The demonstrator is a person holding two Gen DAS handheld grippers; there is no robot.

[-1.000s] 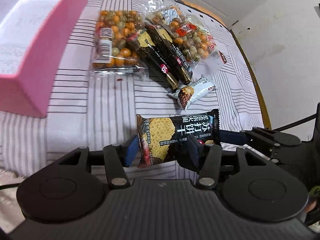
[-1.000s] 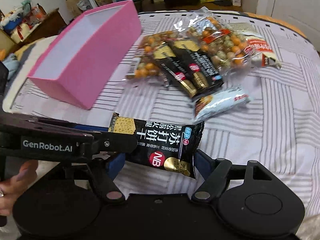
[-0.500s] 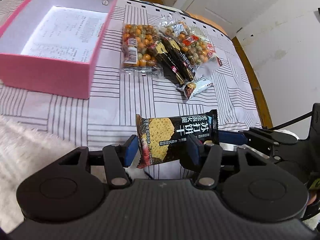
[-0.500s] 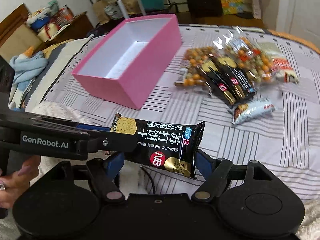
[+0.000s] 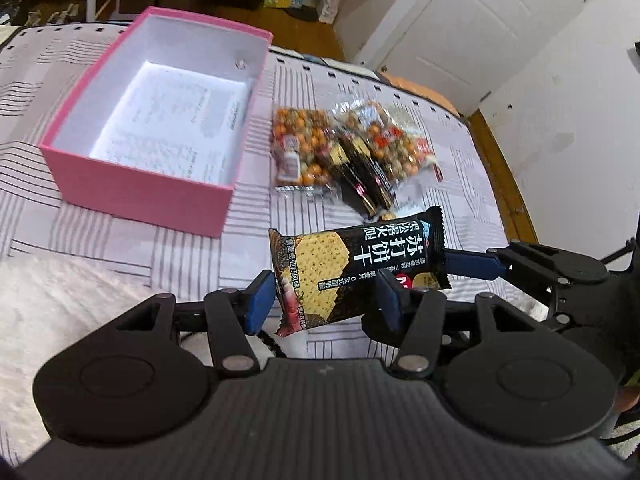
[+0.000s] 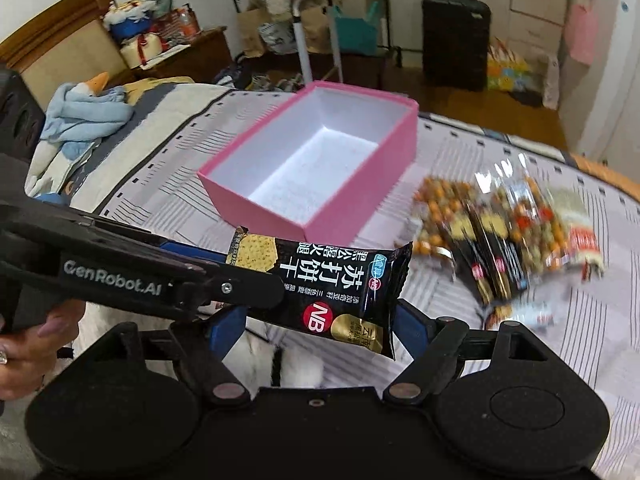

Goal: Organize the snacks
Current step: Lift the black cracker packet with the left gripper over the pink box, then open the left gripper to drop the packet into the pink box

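Observation:
A black cracker packet [image 5: 352, 268] with gold print hangs in the air between both grippers. My left gripper [image 5: 324, 296] is shut on its cracker-picture end and my right gripper [image 6: 316, 324] is shut on its gold-logo end [image 6: 340, 292]. Each gripper shows in the other's view as a black arm at the side. The open pink box [image 5: 140, 184] with a white inside stands on the striped bed, ahead and left in the left wrist view, straight ahead in the right wrist view [image 6: 360, 200]. It holds only a printed sheet.
A pile of snack bags [image 5: 352, 156], nut mixes and black packets, lies on the striped bedsheet [image 5: 120, 240] right of the box, blurred in the right wrist view [image 6: 508, 232]. A white fluffy blanket [image 5: 60, 304] lies near. The bed's wooden edge [image 5: 504, 184] runs at right.
Both grippers have risen and pulled back with the packet held between them. The pink box and the snack pile now look smaller and farther below.

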